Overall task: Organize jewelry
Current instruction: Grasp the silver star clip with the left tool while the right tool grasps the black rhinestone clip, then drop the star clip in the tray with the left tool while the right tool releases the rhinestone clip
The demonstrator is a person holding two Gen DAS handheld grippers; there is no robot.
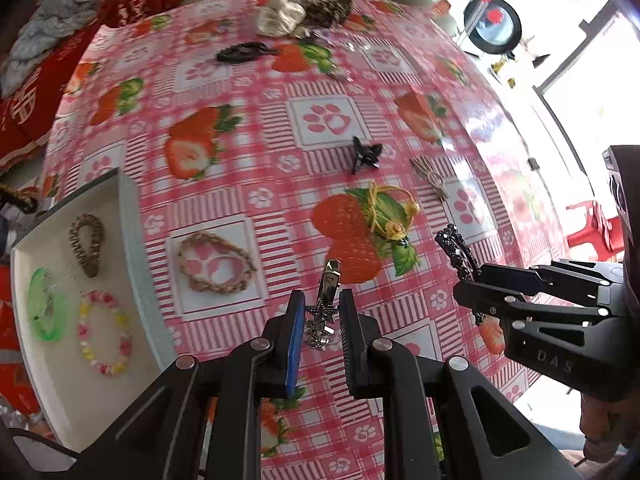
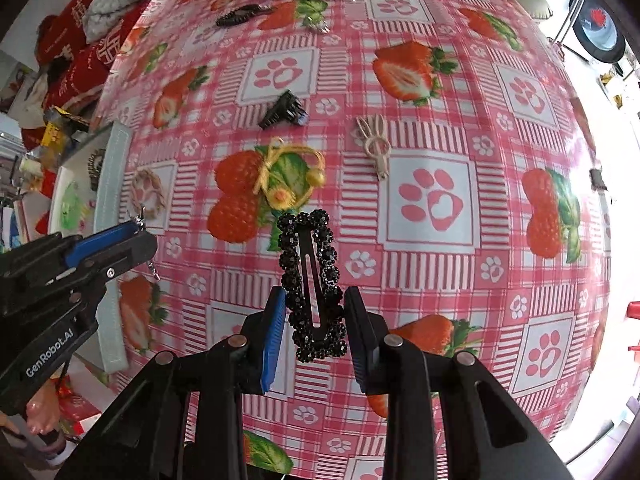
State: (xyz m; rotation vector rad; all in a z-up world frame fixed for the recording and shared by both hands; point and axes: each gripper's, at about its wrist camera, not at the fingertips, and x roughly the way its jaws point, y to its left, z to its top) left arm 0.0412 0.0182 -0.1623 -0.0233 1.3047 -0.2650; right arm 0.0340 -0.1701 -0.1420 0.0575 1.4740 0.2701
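My left gripper point(image 1: 322, 312) is shut on a silver star hair clip point(image 1: 326, 304) and holds it above the strawberry tablecloth. My right gripper point(image 2: 316, 320) is shut on a black beaded snap clip point(image 2: 312, 280), also seen in the left wrist view point(image 1: 458, 254). A white tray point(image 1: 120, 200) at the left holds a brown bracelet point(image 1: 86, 244), a green ring point(image 1: 46, 308) and a pastel bead bracelet point(image 1: 105, 332). On the cloth lie a braided tan bracelet point(image 1: 216, 260), a yellow cord tie point(image 1: 392, 212), a small black claw clip point(image 1: 364, 154) and a beige clip point(image 2: 374, 144).
At the table's far edge lie a black hair clip point(image 1: 240, 53), a cream scrunchie point(image 1: 280, 14) and a dark patterned item point(image 1: 326, 8). Red cushions and grey cloth point(image 1: 48, 36) sit beyond the left edge. A bright window is at the right.
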